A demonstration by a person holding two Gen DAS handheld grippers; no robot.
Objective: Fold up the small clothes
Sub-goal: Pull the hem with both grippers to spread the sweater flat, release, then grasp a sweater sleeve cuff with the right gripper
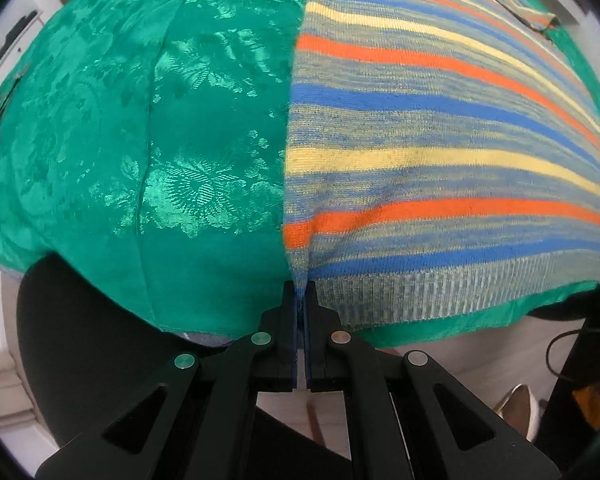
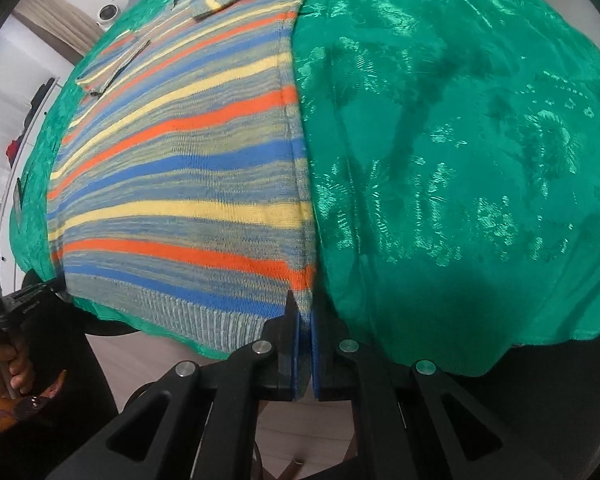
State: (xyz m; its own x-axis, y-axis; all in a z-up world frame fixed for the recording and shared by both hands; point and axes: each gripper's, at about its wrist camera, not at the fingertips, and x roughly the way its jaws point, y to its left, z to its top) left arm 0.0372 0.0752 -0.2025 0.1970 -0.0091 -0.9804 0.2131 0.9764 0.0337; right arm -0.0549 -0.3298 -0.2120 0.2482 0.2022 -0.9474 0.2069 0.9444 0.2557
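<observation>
A small striped knit sweater, grey-blue with orange, yellow and blue bands, lies flat on a green patterned cloth. My left gripper is shut on the sweater's near left hem corner. In the right wrist view the sweater fills the left half. My right gripper is shut on its near right hem corner. Both sleeves lie folded at the far end. The left gripper's body shows at the far left of the right wrist view.
The green cloth covers the table and hangs over its near edge. A dark rounded chair back sits below the edge at the left. A black cable and a light shoe lie on the floor.
</observation>
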